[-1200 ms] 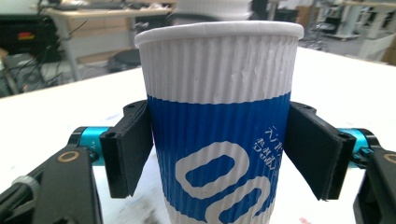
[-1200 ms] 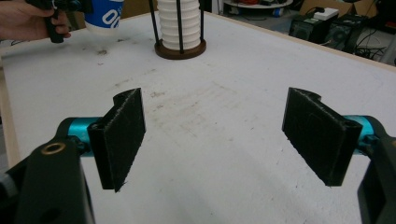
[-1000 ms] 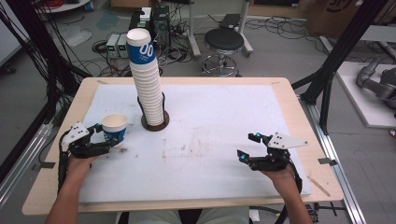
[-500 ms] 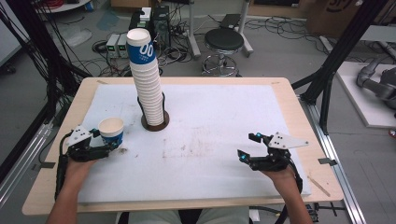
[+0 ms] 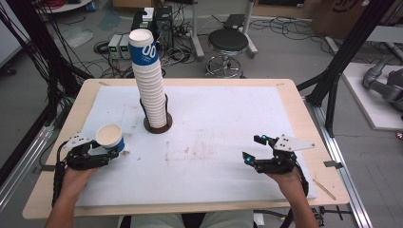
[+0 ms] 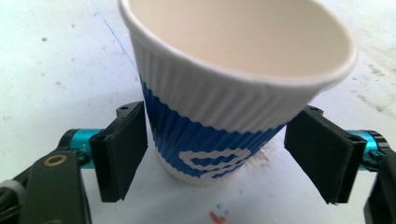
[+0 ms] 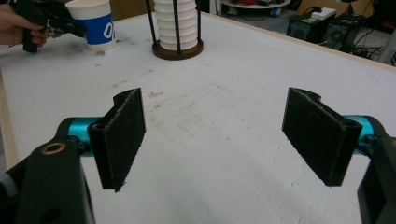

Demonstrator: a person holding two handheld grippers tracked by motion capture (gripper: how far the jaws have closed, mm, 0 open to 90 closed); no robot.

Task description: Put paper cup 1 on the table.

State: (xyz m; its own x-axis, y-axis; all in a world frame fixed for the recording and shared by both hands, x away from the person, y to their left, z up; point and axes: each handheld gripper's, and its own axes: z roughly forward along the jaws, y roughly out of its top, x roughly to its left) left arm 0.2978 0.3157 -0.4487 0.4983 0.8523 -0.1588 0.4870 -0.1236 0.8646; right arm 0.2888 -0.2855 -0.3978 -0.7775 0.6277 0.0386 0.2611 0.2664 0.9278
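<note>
White scuffed table mat [image 5: 214,142] under ribbed paper cup [image 6: 229,107], upright.

We see the paper cup [image 6: 224,116]: ribbed white top band, blue lower band with white print, cream inside. Stacked cups [image 5: 150,90] are white, the top one blue-banded, on a dark brown base [image 5: 158,127]. White mat [image 5: 214,142] has brownish smudges.

Cup stack [image 5: 151,83] in its ringed holder [image 5: 158,127] stands tall at the surface's [image 5: 228,109] rear-left centre, blocking passage there. Single cup [image 5: 110,137] sits forward-left of the stack, near but apart, a narrow lane between them. Right of the stack, and forward of it, the white mat lies open.
</note>
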